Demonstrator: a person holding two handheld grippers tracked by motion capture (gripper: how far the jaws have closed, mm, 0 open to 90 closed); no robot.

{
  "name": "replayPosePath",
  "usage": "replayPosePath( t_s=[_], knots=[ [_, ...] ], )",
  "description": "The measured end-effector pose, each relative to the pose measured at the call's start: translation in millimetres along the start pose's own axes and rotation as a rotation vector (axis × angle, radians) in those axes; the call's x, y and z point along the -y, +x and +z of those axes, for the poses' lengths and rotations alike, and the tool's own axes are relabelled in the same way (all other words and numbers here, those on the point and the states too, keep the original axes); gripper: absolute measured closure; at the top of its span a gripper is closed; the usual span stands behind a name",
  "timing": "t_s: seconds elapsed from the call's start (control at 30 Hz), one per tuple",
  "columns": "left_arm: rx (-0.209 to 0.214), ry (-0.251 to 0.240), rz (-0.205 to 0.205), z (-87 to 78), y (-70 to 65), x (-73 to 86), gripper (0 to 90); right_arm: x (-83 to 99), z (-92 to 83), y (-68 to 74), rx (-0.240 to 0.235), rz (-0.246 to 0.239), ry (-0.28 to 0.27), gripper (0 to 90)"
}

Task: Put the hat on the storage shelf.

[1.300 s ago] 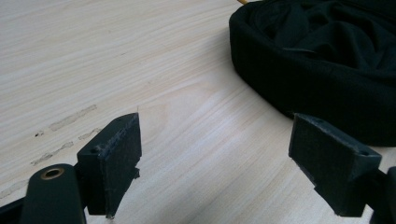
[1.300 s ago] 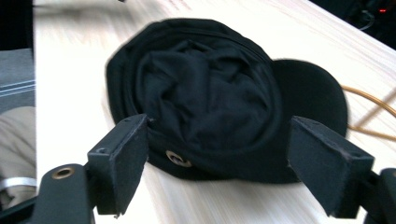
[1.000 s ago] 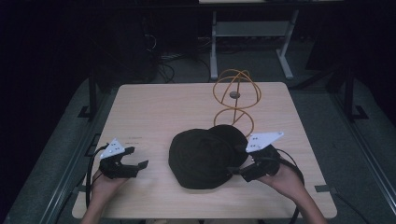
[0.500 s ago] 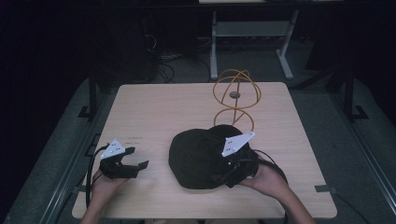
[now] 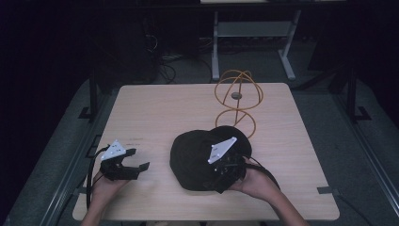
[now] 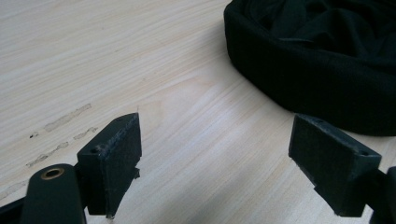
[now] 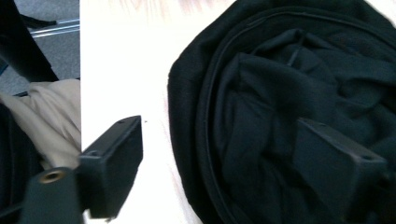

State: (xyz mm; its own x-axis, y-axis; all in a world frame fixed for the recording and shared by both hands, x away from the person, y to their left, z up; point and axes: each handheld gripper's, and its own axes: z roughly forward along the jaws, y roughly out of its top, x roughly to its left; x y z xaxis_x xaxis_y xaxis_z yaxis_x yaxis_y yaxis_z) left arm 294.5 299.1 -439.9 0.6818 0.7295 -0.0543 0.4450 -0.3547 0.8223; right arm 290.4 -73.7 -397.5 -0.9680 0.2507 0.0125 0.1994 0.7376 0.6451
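a black cap (image 5: 202, 153) lies crown-down near the middle of the wooden tabletop (image 5: 160, 108), an orange wire stand (image 5: 237, 101) just beyond it at one o'clock. the right gripper (image 5: 225, 175) hangs over the cap's five o'clock rim, fingers spread — one over bare wood, one above the folded lining. at the cap's nine o'clock, the left gripper (image 5: 134, 165) hovers apart, fingers spread — nothing between them.

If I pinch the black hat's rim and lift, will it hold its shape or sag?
The black hat will probably sag: its inside shows soft, creased cloth folds. The rolled rim looks thicker, so it likely gives the open right gripper, straddling it, a firm bite. It looks light.
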Motion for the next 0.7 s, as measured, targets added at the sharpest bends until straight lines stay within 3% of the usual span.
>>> replayPosePath(
  t_s=[0.23, 0.33, 0.43, 0.7],
  knots=[
    [0.001, -0.002, -0.004, -0.2, 0.3, 0.2, 16.8, -5.2, 9.8, -1.6, -0.032, 0.016, 0.034, 32.4],
    [0.0, 0.0, 0.001, -1.3, 1.5, 0.2, 16.8, -6.5, 14.4, -0.9, -0.024, 0.006, 0.054, 39.1],
    [0.001, 0.002, 0.002, -1.2, 1.8, 0.1, 16.8, -8.0, 18.9, -1.4, -0.027, 0.026, 0.073, 45.6],
    [0.007, 0.003, -0.009, -0.6, 1.2, 0.5, 16.8, -8.4, 31.9, 0.1, -0.051, -0.004, 0.108, 57.3]
  ],
)
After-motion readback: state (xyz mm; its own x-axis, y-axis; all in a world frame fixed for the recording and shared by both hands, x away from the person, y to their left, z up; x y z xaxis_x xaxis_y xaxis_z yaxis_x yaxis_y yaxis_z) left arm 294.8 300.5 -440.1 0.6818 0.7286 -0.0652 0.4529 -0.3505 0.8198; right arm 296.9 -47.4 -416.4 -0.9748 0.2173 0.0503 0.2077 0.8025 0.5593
